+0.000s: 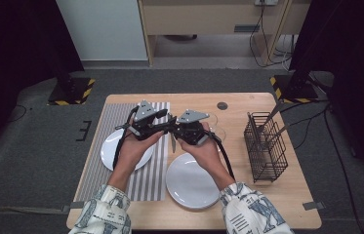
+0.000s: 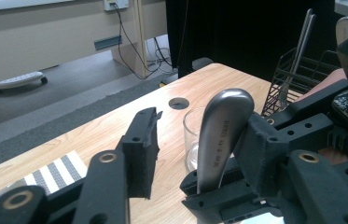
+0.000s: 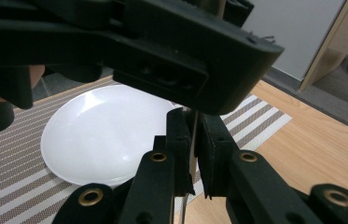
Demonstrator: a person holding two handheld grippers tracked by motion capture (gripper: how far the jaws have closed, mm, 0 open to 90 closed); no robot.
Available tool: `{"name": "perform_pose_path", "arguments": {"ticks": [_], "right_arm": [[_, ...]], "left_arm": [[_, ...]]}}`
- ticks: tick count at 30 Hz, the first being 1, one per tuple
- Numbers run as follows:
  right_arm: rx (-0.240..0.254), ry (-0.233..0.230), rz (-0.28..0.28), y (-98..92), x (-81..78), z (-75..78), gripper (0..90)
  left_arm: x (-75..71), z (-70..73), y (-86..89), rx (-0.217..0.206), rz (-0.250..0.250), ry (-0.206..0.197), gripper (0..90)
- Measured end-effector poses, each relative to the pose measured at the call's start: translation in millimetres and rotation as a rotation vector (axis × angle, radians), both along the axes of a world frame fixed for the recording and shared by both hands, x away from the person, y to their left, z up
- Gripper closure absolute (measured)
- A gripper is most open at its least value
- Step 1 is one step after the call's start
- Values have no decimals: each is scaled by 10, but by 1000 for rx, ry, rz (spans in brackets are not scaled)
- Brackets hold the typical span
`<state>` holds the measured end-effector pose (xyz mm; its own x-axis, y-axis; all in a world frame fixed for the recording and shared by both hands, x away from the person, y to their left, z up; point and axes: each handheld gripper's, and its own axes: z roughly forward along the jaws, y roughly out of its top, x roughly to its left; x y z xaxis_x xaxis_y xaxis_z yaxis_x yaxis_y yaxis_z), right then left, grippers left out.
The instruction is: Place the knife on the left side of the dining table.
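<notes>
While tongs meet — glass, rack beside.

My grippers' matt black plastic jaws, brushed metal knife handle with a soft sheen, clear smooth glass, glossy white plate, woven striped cloth mat, pale wood-grain table, dark wire basket.

Both grippers are matte black, blocky plastic frames. The left gripper and the right gripper each carry a grey three-cornered plate on top and trail a black cable. Brass-coloured rivets dot the jaw arms, and the right gripper's body shows a green circuit board. The person's sleeves are pale cloth with a dark blue print.
</notes>
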<state>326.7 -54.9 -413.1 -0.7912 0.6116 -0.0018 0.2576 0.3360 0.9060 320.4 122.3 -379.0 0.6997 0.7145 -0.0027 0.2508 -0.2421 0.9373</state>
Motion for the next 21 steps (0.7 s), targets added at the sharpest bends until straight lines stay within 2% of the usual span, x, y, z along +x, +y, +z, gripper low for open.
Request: {"name": "perform_pose_path", "arguments": {"ticks": [3, 5, 10, 11, 15, 21], "right_arm": [[0, -2, 3, 6, -5, 2, 835], [1, -2, 4, 8, -14, 8, 835], [3, -3, 13, 6, -21, 6, 835], [4, -2, 15, 5, -22, 3, 834], [6, -4, 13, 4, -24, -9, 834], [13, -8, 19, -6, -31, -5, 833]], "left_arm": [[1, -4, -11, 2, -7, 8, 563], [-2, 0, -7, -11, -20, 18, 594], [-28, 13, -25, -8, -49, 8, 675], [-32, 19, -29, -21, -58, 8, 696], [-42, 35, -44, 17, -53, -11, 714], [-50, 53, -46, 23, -51, -18, 723]]}}
